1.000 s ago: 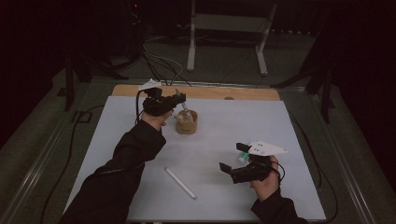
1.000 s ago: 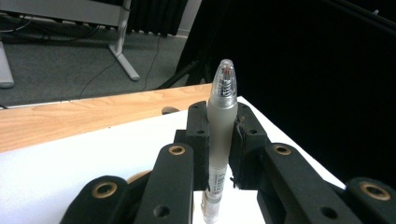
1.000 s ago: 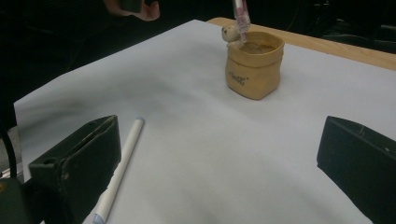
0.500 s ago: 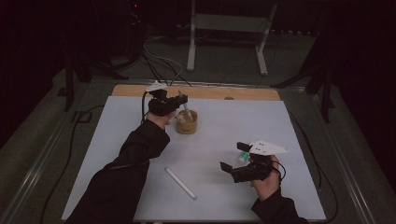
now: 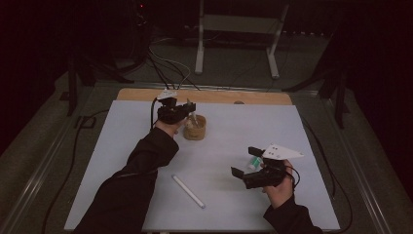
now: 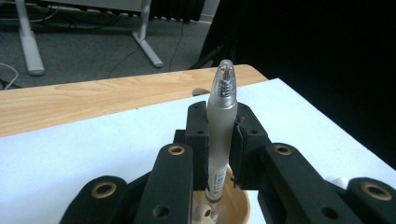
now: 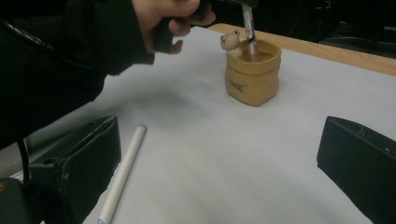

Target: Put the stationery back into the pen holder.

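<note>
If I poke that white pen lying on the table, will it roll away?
Probably. The white pen looks round and smooth, lying flat on the bare white table, so a sideways poke likely rolls it. It seems stiff and light, so an end-on poke would probably just slide it.

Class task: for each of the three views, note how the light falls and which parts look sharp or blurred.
High view: dim, room black beyond the pale mat, arms dark. Left gripper view: brighter, the pen sharp between the left gripper jaws, floor behind soft. Right gripper view: holder fairly clear, right gripper jaws and white pen blurred up close.
</note>
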The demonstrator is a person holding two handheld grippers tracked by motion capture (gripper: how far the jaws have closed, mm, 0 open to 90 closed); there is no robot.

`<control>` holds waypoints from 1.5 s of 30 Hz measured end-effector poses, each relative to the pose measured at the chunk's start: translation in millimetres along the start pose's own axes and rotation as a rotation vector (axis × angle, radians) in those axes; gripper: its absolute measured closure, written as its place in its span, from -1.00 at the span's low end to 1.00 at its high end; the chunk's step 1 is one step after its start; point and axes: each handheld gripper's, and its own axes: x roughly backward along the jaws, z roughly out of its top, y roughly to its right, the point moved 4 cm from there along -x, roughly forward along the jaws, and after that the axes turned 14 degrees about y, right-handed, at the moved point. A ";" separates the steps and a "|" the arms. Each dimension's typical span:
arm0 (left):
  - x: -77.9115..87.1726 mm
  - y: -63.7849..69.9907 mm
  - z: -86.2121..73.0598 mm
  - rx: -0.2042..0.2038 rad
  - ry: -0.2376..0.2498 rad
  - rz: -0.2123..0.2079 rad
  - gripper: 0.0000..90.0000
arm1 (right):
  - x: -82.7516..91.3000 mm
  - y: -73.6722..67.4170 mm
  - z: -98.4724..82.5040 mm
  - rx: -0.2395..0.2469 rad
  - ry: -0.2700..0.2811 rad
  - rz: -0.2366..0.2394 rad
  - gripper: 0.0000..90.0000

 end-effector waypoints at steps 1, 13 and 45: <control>0.0 -0.3 -0.1 -0.003 0.000 0.002 0.78 | 1.2 0.7 1.5 -0.004 0.005 -0.001 -1.00; 8.1 5.9 7.5 -0.025 0.001 0.048 -0.46 | 4.3 6.1 5.1 -0.024 0.006 -0.008 -1.00; 41.0 88.8 -7.7 -0.070 0.044 -0.131 -0.95 | 22.4 17.3 23.6 -0.022 0.070 -0.053 -1.00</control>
